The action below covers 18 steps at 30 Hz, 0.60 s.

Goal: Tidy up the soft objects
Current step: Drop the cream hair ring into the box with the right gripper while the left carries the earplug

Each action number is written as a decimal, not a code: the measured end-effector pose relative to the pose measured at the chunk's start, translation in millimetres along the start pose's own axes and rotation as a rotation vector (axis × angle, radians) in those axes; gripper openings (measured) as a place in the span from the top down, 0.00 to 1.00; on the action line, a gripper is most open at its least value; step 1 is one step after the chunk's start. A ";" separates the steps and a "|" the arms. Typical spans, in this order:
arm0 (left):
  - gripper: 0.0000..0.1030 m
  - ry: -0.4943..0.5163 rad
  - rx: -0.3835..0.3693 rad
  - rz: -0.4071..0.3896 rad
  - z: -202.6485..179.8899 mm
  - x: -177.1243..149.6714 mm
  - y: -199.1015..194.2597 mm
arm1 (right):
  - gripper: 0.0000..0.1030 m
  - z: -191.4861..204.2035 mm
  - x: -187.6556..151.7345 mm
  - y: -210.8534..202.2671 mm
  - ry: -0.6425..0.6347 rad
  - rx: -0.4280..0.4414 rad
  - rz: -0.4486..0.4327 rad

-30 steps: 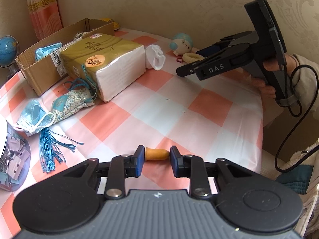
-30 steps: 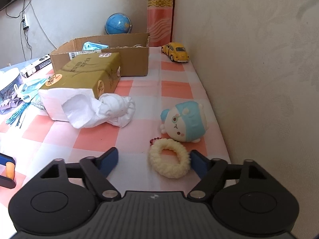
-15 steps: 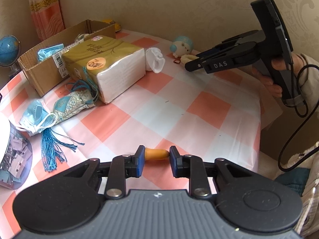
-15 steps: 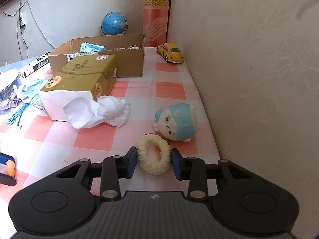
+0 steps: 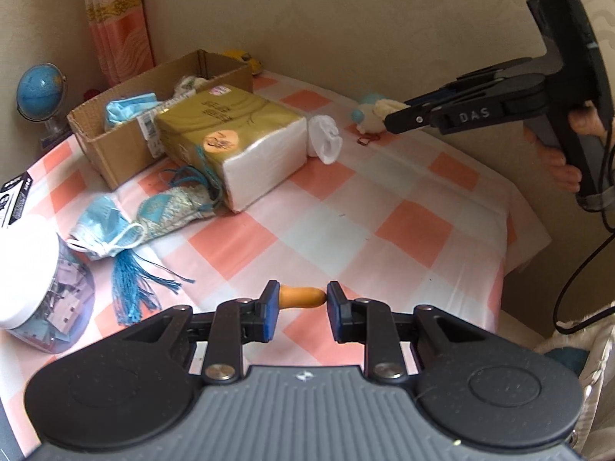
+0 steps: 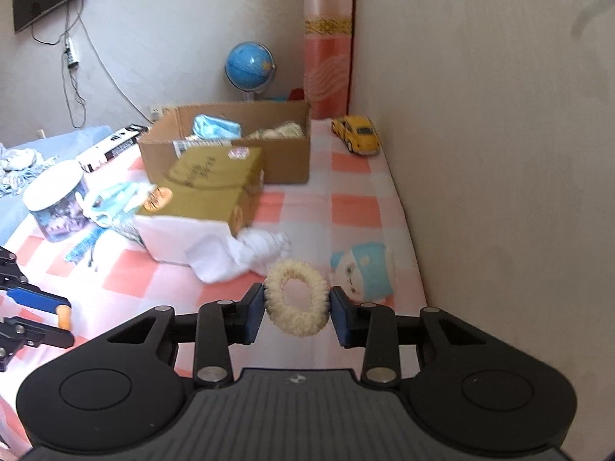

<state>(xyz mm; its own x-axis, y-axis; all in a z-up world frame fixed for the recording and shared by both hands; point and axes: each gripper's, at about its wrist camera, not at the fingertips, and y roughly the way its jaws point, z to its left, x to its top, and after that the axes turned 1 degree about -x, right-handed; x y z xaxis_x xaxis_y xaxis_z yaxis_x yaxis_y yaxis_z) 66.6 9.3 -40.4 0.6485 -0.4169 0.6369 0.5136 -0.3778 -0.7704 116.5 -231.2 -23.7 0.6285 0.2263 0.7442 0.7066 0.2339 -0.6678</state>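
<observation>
Scrunchie (image 6: 296, 297), cream and fluffy, sits pinched between the blue pads of the right hand-held gripper (image 6: 297, 303), lifted clear of the checked table (image 5: 403, 207). From the other side that same right hand-held gripper (image 5: 396, 115) reaches in from the wall side, held level above the table's far edge, the person's fingers (image 5: 565, 161) wrapped round its grip and a cable trailing down. Just under it lie the blue plush (image 6: 363, 274) and a crumpled white cloth (image 6: 246, 255), which rests against the tissue pack (image 6: 207, 199).

The left hand-held gripper (image 5: 301, 301) hovers low near the table's front edge, its jaws closed on a small orange piece (image 5: 301, 296) held crosswise.

Behind the tissue pack stands the box (image 6: 276, 153), with a blue mask (image 6: 215, 126) in it. More masks (image 5: 103, 226), a patterned pouch (image 5: 173, 207) and a blue tassel (image 5: 134, 288) lie to the left, beside a jar (image 5: 38, 280). A toy car (image 6: 357, 132) and a globe (image 6: 250, 65) are at the back.
</observation>
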 end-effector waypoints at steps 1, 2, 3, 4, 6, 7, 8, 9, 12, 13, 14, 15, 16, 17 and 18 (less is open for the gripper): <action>0.76 -0.004 0.003 -0.002 0.9 0.3 -1.1 | 0.60 1.1 3.3 -1.1 -0.004 0.004 -0.003; 0.76 -0.008 0.006 -0.005 1.8 0.4 -2.3 | 0.60 2.7 6.8 -1.4 -0.010 0.007 -0.005; 0.76 -0.011 0.008 -0.010 2.8 0.2 -3.7 | 0.60 4.8 10.5 -1.8 -0.019 0.005 -0.009; 0.76 -0.017 0.009 -0.014 3.9 -0.1 -5.1 | 0.60 6.9 14.6 -2.2 -0.030 0.004 -0.014; 0.76 -0.027 0.012 -0.022 6.3 -1.0 -7.5 | 0.60 10.5 23.8 -2.5 -0.045 0.009 -0.026; 0.76 -0.034 0.015 -0.024 8.1 -1.6 -8.5 | 0.60 12.2 29.2 -1.8 -0.052 0.016 -0.031; 0.76 -0.042 0.018 -0.026 10.0 -2.1 -8.9 | 0.60 13.8 34.2 -0.3 -0.058 0.022 -0.036; 0.76 -0.049 0.020 -0.028 11.9 -2.5 -9.6 | 0.60 15.5 40.6 2.3 -0.066 0.026 -0.042; 0.76 -0.070 0.030 -0.035 18.1 -3.8 -12.0 | 0.60 22.5 61.0 11.4 -0.094 0.033 -0.057; 0.76 -0.076 0.034 -0.038 20.2 -4.1 -12.7 | 0.60 24.5 69.0 15.7 -0.102 0.037 -0.062; 0.76 -0.083 0.037 -0.041 22.5 -4.4 -13.4 | 0.60 26.2 77.4 20.7 -0.108 0.044 -0.066; 0.76 -0.089 0.039 -0.043 25.3 -4.8 -13.9 | 0.60 27.8 85.2 25.1 -0.113 0.048 -0.071; 0.76 -0.096 0.043 -0.045 28.2 -4.9 -14.0 | 0.60 29.6 93.5 29.6 -0.120 0.052 -0.076; 0.76 -0.104 0.048 -0.046 30.7 -5.1 -14.2 | 0.60 31.8 103.5 35.4 -0.128 0.057 -0.082; 0.76 -0.113 0.050 -0.046 33.5 -5.1 -14.0 | 0.60 33.7 111.9 40.9 -0.135 0.064 -0.086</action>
<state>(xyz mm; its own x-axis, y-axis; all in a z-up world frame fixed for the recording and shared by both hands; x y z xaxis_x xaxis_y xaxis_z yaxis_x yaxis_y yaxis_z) 75.0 44.4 -34.0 0.6814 -0.3030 0.6663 0.5698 -0.3518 -0.7427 204.8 -164.4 31.8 0.5141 0.3266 0.7931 0.7313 0.3163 -0.6043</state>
